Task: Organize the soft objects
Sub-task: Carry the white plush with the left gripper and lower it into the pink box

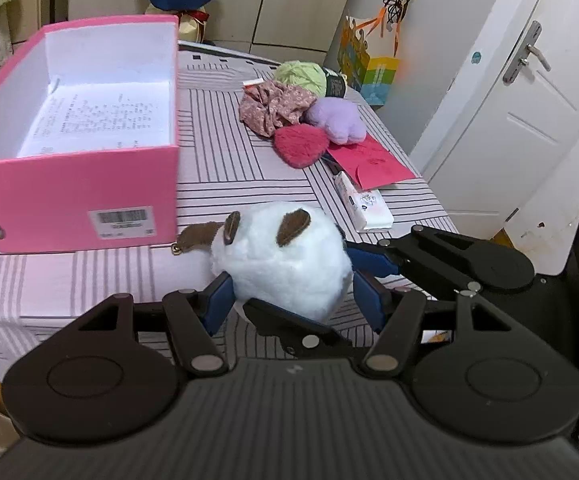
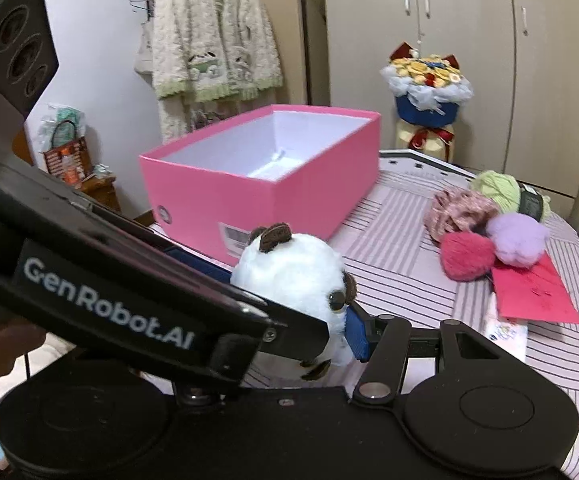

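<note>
You pinch the white plush toy (image 1: 285, 264) with both the left gripper (image 1: 289, 300) and right gripper (image 2: 329, 320); next, I judge, carry it over the pink box (image 1: 69, 184) rim near the table (image 1: 249, 184) edge.

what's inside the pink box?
In the pink box, only a printed paper sheet lining the floor shows. The near wall hides the front strip of the floor.

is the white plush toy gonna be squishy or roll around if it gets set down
Probably squishy: the white plush toy bulges between the blue pads of the left gripper and the right gripper. Its rounded body may wobble or roll. It looks light for its size.
</note>
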{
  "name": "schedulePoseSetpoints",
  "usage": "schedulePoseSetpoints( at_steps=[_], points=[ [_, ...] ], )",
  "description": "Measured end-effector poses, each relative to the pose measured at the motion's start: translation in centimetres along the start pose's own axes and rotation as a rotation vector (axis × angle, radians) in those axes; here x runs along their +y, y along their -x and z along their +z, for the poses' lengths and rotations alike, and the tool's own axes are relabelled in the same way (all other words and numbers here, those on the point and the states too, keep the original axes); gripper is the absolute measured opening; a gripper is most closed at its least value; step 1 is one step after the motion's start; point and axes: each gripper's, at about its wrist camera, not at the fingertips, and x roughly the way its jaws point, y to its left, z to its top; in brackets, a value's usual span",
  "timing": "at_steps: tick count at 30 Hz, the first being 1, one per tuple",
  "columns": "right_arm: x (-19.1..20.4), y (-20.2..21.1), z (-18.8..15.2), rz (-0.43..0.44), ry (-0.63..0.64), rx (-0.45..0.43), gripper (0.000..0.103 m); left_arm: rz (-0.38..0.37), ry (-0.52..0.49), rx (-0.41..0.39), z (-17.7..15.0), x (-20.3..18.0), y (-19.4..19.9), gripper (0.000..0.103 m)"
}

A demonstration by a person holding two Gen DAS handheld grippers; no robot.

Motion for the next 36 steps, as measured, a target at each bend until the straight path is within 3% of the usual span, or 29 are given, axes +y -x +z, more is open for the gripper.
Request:
schedulePoseSetpoints(
  at_steps=[12,20,31,36],
  points=[
    [4.0,0.8,3.9,0.047,0.065,-0.111,0.062,0.058,-0.015,-0.106,1.0,2.0,6.4,0.063],
    [3.8,-0.5,8.6,0.089,0.038,-0.154,0.062,0.065,0.0,-0.171,4.7,4.2,8.6,0.063],
    [1.1,-5.4,14.8,0.115,-0.007,-0.196,0.062,0.083,0.018,-0.228,11.9,7.9,7.5,0.063],
    [-0.7,-10.1,17.0,0.133,0.018,-0.14,0.062,0.088,0.07,-0.185,15.0,11.1,4.3,0.063]
  ],
)
